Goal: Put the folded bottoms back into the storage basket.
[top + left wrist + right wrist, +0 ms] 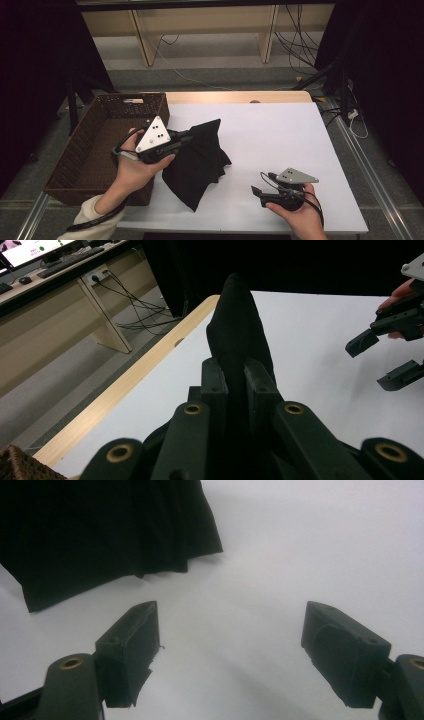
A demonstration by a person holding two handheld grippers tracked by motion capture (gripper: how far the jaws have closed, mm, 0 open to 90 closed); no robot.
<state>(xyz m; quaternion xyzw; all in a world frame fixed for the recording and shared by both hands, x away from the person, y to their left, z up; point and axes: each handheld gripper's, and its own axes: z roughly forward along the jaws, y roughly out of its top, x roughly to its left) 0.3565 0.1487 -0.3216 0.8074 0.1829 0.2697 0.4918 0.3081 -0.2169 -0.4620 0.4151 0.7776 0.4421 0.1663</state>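
Your left claw [187, 136] is pinching a fold of the black cloth garment [200, 162], its two jaws pressed together on the fabric; in the left gripper view the cloth [237, 325] rises in a narrow ridge straight out from between the jaws. From the high view the garment is lifted at that pinched edge and drapes down and toward you, with its lower corner resting on the white rectangular surface [280, 135], left of the middle and just beside the dark brown woven wicker basket [80, 155] that sits at the left edge. Your left hand [135, 167] holds the gripper over the basket's right wall, with the grey three-cornered plate on top tilted upward. Your right claw [260, 189] is spread wide with nothing between its jaws; it sits low over the near right part of the surface, well apart from the garment and pointing left toward it. In the right gripper view the two jaws [230, 645] stand far apart over bare white surface, and the garment's pleated hem [100, 535] lies ahead at the upper left, not touching either jaw. In the left gripper view your right claw [382, 357] shows at the far right, jaws parted, with fingers behind it.
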